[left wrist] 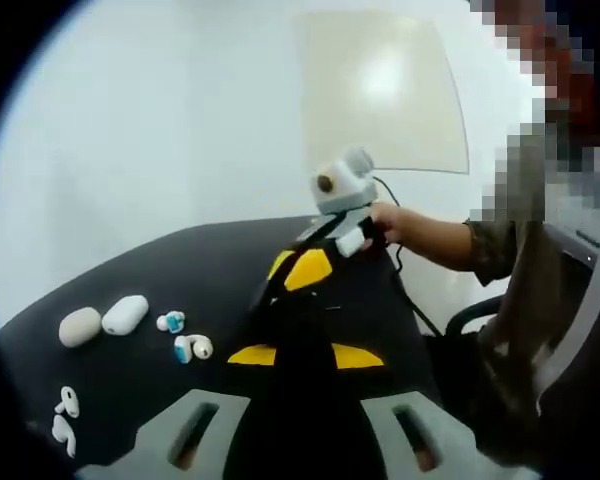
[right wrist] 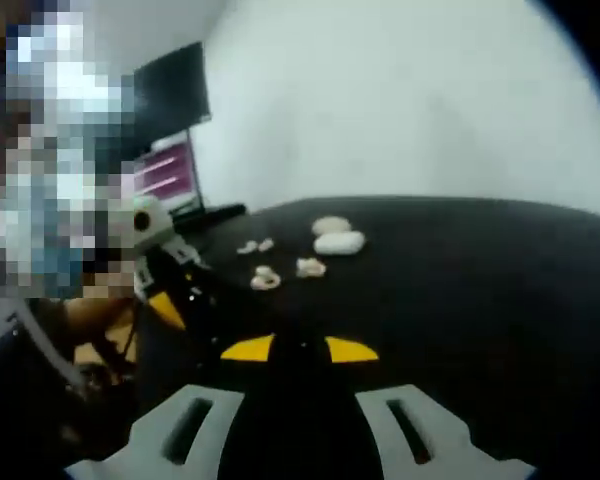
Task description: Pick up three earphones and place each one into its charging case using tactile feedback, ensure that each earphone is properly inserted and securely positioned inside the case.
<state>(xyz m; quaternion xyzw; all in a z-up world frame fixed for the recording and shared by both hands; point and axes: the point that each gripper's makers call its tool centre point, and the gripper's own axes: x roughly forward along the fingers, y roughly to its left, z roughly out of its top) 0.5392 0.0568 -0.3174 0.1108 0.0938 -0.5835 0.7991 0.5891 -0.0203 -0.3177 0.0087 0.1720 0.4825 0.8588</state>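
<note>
Jaws spread, empty; earphones (left wrist: 185, 340) lie well ahead-left.

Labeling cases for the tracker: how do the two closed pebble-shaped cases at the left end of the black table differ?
In the left gripper view, the beige case is rounder and duller; the white case is longer, more capsule-like and brighter. The beige case lies nearer the table edge; the white case lies between it and the blue-accented earphones. Whether they touch is unclear. Both are closed and lie flat, untouched by either gripper.

Both grippers, left (left wrist: 298, 420) and right (right wrist: 300, 425), hover with fingers spread, empty.
</note>
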